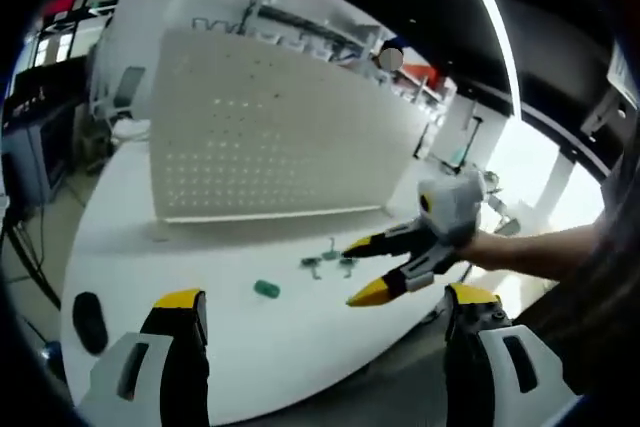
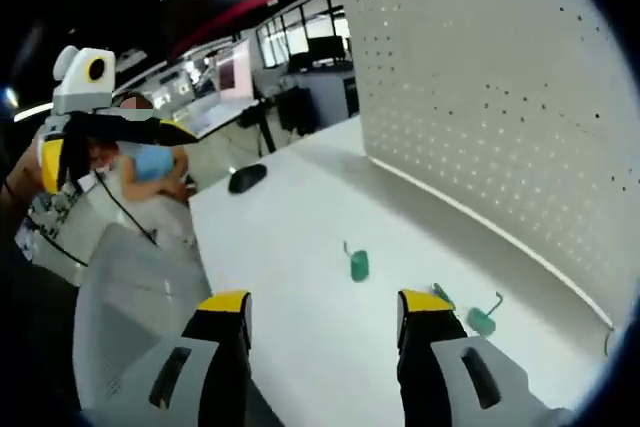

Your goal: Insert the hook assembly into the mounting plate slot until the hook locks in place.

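Right gripper [image 2: 320, 332] hung jaws spread with a small green hook [image 2: 359, 265] at twelve o'clock, left gripper [image 1: 325, 332] spread too; hook looked light, stiff, best pinched by its body

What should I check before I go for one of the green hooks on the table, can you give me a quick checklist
1. Left gripper free to grasp: ok, jaws apart with nothing between them.
2. Right gripper free to grasp: ok, jaws apart and empty; the left gripper view also shows it spread open above the table.
3. Green hooks in sight: ok, one green hook lies on the white table ahead of the right gripper, another hook lies off to the side, nearer the board.
4. Pegboard in view: ok, standing upright at the back of the table.
5. Which slot takes the hook: cannot tell.
6. Black object clear of the hooks: ok, apart from them.
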Demonstrator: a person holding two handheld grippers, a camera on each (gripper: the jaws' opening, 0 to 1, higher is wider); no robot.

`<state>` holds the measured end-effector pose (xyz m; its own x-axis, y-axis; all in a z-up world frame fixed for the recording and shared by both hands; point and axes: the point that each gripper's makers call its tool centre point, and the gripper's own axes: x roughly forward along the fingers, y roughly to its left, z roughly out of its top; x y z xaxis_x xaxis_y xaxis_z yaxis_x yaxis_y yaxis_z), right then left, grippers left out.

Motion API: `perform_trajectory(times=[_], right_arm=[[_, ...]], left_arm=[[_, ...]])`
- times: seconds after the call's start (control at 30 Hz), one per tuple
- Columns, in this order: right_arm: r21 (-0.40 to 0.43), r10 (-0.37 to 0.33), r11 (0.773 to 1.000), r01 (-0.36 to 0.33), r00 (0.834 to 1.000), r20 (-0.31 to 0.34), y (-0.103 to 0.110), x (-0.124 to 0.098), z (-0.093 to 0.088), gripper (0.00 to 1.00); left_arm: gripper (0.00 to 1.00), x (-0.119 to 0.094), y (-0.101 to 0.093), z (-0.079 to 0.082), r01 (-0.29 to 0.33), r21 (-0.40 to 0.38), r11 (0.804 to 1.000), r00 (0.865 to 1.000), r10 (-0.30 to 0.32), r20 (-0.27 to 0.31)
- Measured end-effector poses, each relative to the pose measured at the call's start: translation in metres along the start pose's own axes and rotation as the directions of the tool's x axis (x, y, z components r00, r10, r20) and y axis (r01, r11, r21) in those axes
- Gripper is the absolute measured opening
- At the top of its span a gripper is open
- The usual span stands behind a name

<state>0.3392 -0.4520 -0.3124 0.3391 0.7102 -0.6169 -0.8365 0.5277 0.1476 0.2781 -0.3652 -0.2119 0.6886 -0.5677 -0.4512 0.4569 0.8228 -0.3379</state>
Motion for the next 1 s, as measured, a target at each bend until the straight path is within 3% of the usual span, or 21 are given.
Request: perform_trajectory(times=[0.4, 0.8, 1.0], right_arm=[[-0.071, 0.065, 0.995, -0.070, 0.995, -0.073, 0.005, 0.058, 0.006, 0.49], [-0.060, 0.081, 0.994, -0.091, 0.985, -0.151, -0.006, 0.088, -0.004, 0.44], [-0.104, 0.065, 0.991, -0.087, 0.979, -0.193, -0.014, 0.099, -0.009, 0.38]], left_arm=[[1.00, -0.004, 0.012, -0.005, -0.036, 0.004, 0.999, 0.999, 0.036, -0.025], [1.00, -0.006, 0.022, -0.002, -0.060, -0.017, 0.998, 0.998, 0.060, -0.018], [1.00, -0.003, 0.026, -0.011, -0.074, -0.024, 0.997, 0.996, 0.073, -0.043]])
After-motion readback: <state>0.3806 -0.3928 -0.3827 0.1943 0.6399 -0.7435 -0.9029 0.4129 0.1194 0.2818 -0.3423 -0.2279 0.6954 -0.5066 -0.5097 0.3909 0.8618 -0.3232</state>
